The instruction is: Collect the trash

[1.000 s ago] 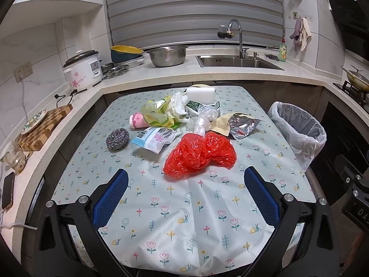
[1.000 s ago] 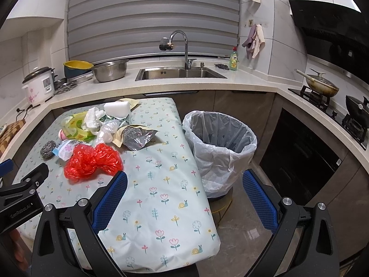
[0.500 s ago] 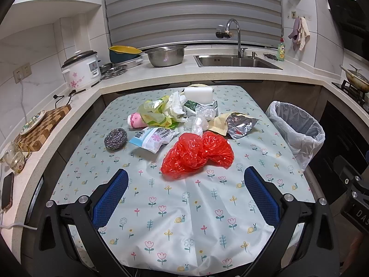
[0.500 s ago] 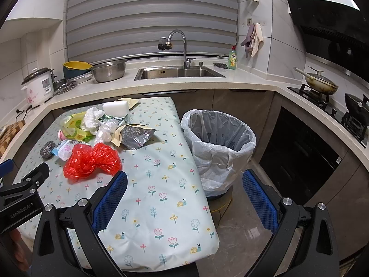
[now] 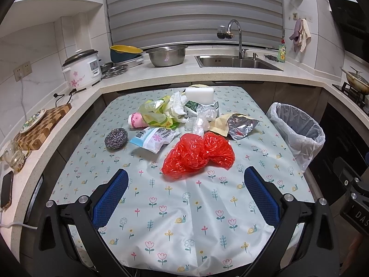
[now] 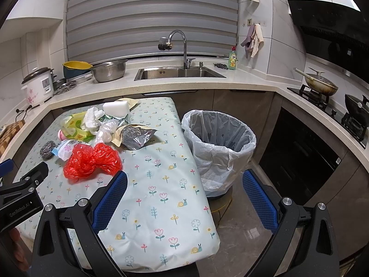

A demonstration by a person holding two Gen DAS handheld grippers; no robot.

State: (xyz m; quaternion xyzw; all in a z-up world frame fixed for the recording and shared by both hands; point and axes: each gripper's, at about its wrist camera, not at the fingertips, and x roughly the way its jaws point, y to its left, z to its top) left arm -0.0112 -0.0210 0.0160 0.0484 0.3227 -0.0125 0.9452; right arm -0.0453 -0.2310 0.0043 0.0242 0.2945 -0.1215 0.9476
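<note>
1. Left gripper (image 5: 185,192): jaws wide apart, nothing between them. It hovers over the near part of the counter (image 5: 184,226), which has a floral cloth w/ snail print.
2. Right gripper (image 6: 184,194): jaws wide apart, nothing held. It sits over the counter's right edge, w/ the trash bin (image 6: 219,147) ahead, between the blue pads.
3. Trash pile lies at mid-counter, well apart from both grippers. Nearest item to the left gripper: red plastic bag (image 5: 198,153), crumpled, flat on the cloth.
4. Just behind the red bag on its left: blue-white wrapper (image 5: 154,138). Left of that, a steel scouring ball (image 5: 116,137), apart from the rest.
5. Behind the wrapper: yellow-green packet (image 5: 156,115) over a pink tube (image 5: 135,120); crumpled white tissue (image 5: 176,108) rests on the packet.
6. Right of centre: clear plastic wrap (image 5: 199,122), then a foil pouch (image 5: 241,127), silver inside, tan outside, lying open.
7. At the pile's far end: white sponge block (image 5: 199,95).
8. Trash bin stands on the floor just beside the counter's right edge. It is lined w/ a clear bag; contents cannot be made out.
9. Background: kitchen worktop w/ sink (image 6: 180,72), steel bowl (image 6: 109,70), rice cooker (image 5: 81,70).
</note>
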